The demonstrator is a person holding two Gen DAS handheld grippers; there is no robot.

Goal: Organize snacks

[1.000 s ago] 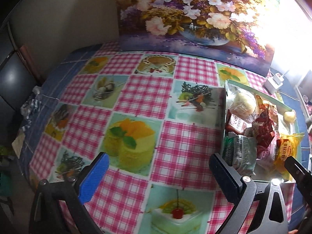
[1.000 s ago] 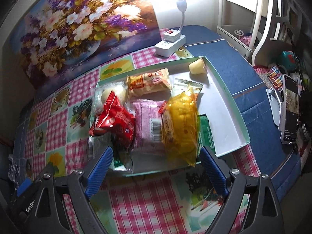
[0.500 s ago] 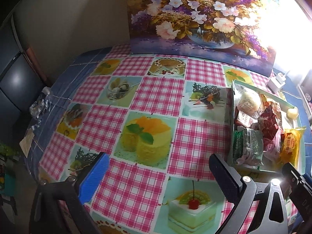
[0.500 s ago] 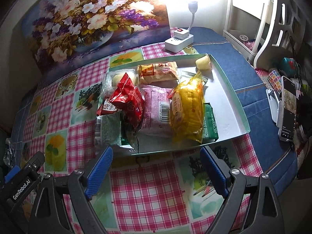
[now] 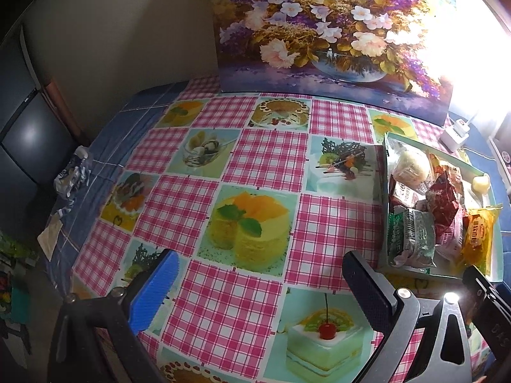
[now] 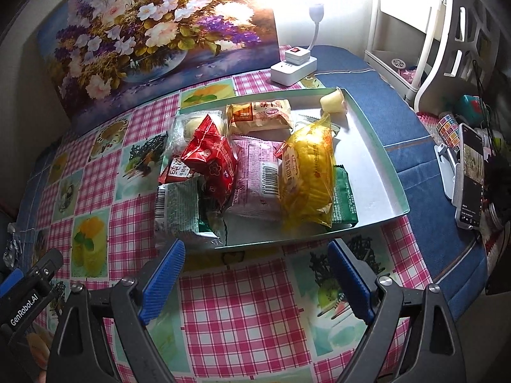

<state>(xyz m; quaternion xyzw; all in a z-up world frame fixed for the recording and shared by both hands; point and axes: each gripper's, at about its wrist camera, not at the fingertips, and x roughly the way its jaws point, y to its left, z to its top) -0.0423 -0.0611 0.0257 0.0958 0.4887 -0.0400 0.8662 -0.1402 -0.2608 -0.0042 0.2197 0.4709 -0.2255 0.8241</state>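
1. Both hand-held grippers are hovering over the tabletop with nothing between their jaws: the right hand-held gripper (image 6: 255, 274) is standing wide apart and empty, and the left hand-held gripper (image 5: 258, 284) is also gaping open over bare cloth.
2. Just beyond the right one's blue fingertips (image 6: 166, 271) the tray (image 6: 383, 166) is lying, its near rim close ahead; from the left one it is sitting off to the right, well past the right-hand finger.
3. A pink-checked tablecloth (image 5: 262, 156) printed with cakes and desserts is covering the tabletop, with blue fabric (image 6: 383, 108) showing at its edges.
4. A flower painting (image 5: 332, 28) is leaning upright at the far side, and a white power strip (image 6: 293, 67) with a red switch is sitting just beside its right end, behind the tray.
5. A phone (image 6: 469, 178) is propped in a stand at the far right, near a white rack (image 6: 415, 32).
6. Inside the tray the snacks are piling up towards its left half: a yellow packet (image 6: 306, 175) is lying over a green packet (image 6: 343, 194), a pink packet (image 6: 255, 178) beside it, a red packet (image 6: 210, 162) overlapping that, and a green-and-white packet (image 6: 177, 210) hanging over the near left corner.
7. Further back an orange-and-white packet (image 6: 258, 116) and a clear-wrapped bun (image 6: 188, 126) are resting, while a small pale jelly cup (image 6: 332, 102) is sitting alone in the far right corner.
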